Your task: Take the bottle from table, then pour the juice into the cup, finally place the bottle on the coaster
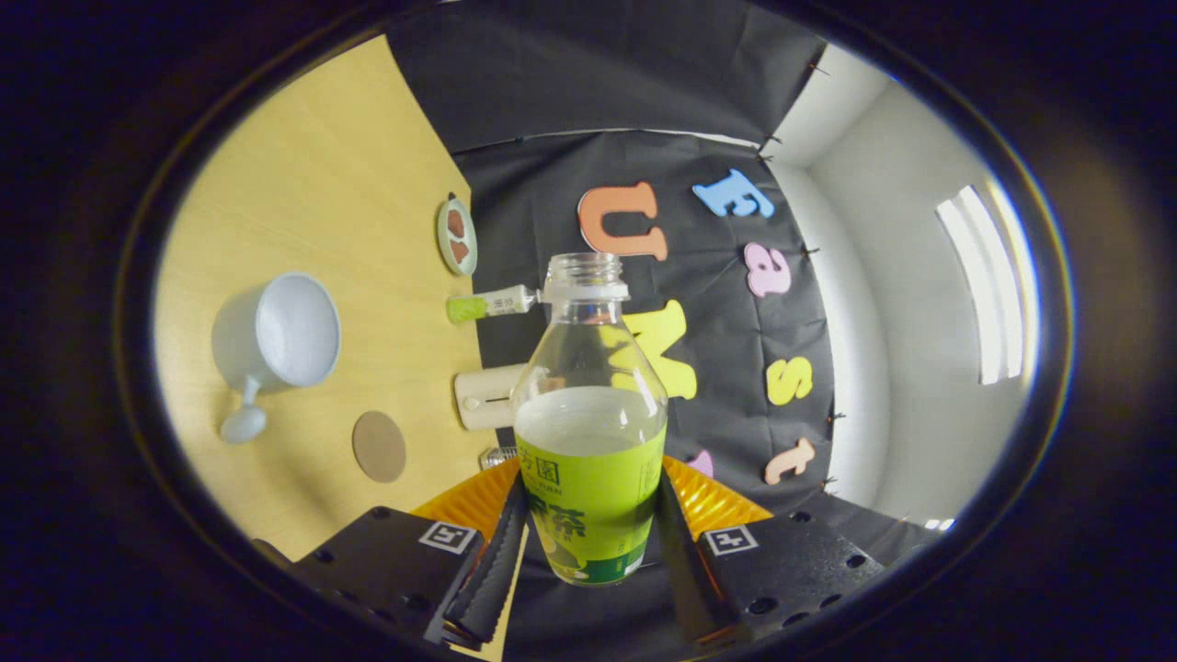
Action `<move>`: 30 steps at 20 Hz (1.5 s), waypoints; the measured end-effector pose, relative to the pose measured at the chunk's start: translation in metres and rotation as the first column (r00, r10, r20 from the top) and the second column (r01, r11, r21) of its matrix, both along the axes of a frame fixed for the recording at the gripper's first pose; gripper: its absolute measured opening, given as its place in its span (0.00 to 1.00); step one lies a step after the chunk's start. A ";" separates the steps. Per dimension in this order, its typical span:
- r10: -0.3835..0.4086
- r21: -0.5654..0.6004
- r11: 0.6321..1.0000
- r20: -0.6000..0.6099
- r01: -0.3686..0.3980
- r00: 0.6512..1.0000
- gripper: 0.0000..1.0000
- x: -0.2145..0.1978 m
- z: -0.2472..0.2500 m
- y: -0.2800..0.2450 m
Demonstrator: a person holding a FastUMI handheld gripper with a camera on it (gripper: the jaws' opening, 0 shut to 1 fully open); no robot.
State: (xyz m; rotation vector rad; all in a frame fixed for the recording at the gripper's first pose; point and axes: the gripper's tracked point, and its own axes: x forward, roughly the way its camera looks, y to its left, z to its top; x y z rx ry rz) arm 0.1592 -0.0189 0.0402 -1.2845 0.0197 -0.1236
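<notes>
A clear bottle point(588, 432) with a green label and no cap stands between my fingers, partly filled with pale juice. My gripper point(590, 519) is shut on the bottle's labelled lower body, with a black finger point(497, 561) pressed against each side. The wooden table point(322, 184) appears turned on its side, off to the left of the bottle. On it lies a white cup point(276, 336) with a handle, its mouth facing me. A round brown coaster point(379, 446) lies between the cup and my left finger. The bottle's neck is well apart from the cup.
Along the table's edge by the black cloth wall sit a small dish point(457, 236) with brown pieces, a tube point(492, 303) with a green end, a cream-coloured box point(487, 397) and a small metallic item point(497, 455).
</notes>
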 end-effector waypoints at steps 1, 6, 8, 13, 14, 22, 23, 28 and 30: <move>0.005 0.057 0.998 -0.011 -0.004 1.000 0.75 -0.002 0.001 -0.001; 0.035 0.436 0.900 -0.115 0.018 0.993 0.75 -0.007 -0.024 0.001; 0.043 0.554 0.832 -0.128 0.036 0.991 0.75 -0.002 -0.024 -0.001; 0.104 0.816 0.578 -0.058 -0.013 0.993 0.75 0.010 -0.001 -0.008; 0.117 0.844 0.536 -0.044 -0.026 0.992 0.75 0.015 0.002 -0.009; 0.237 0.922 0.380 -0.025 -0.069 0.971 0.75 0.065 -0.039 0.014; 0.251 0.931 0.358 -0.026 -0.068 0.968 0.75 0.071 -0.047 0.014; 0.280 0.959 0.283 -0.054 -0.029 0.958 0.75 0.111 -0.083 0.010; 0.269 0.960 0.280 -0.084 0.005 0.960 0.75 0.121 -0.097 0.007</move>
